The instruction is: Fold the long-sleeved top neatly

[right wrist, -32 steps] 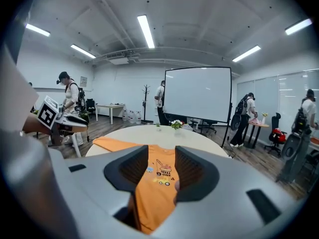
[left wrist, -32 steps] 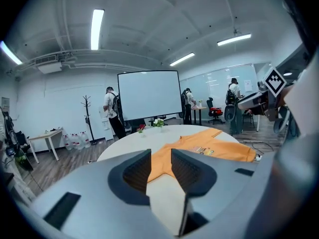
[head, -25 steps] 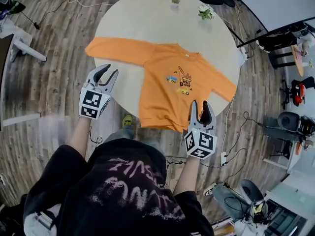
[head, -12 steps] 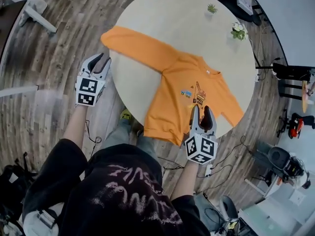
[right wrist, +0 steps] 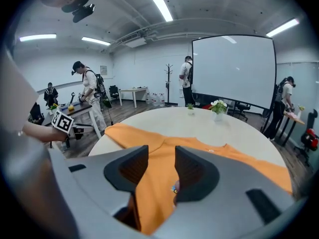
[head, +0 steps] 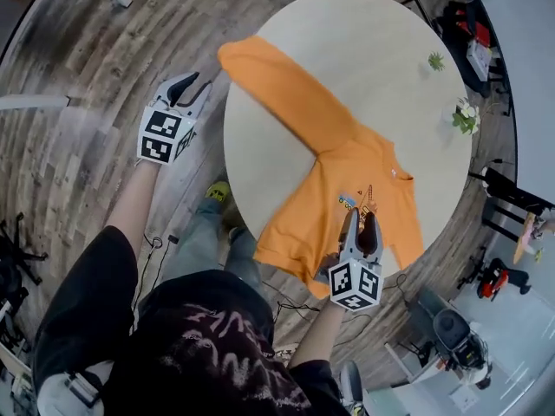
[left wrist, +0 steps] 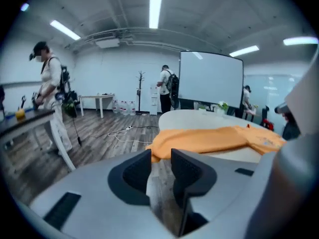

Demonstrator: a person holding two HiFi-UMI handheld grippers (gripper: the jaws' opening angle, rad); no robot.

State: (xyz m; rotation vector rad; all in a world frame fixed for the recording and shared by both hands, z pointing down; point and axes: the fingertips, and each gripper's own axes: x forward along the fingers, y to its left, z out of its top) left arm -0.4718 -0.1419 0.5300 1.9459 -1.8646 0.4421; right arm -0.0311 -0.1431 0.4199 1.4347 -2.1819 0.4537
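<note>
Both grippers have closed in on the top (head: 347,172) since a second ago: the right gripper (head: 360,219) has gone from off the hem (head: 282,263) to over the body, and the left gripper (head: 196,81) has come up beside the far sleeve (head: 277,85).

From my feed, the top lies flat and front up on the round table (head: 390,59), running slantwise across it. Its hem is at the near edge and its print (head: 355,202) shows just ahead of the right gripper. One sleeve stretches straight out to the table's left edge, where its cuff (head: 232,52) ends. The other sleeve (head: 412,237) lies down along the body's right side.

In the right gripper view the jaws stand a narrow way apart and hold nothing; orange cloth (right wrist: 164,158) shows through the gap below them, and I cannot tell whether the tips touch it. In the left gripper view that claw's jaws are narrowly parted and empty too. Wood floor (head: 113,50) fills the gap, and the cuff (left wrist: 164,143) sits just beyond the tips. The left gripper hangs off the table, just beside that cuff.

Further out, a small green plant (head: 435,60) and a pot of white flowers (head: 466,115) stand near the table's far rim. A big white screen (right wrist: 234,71) stands behind, with people around the room
</note>
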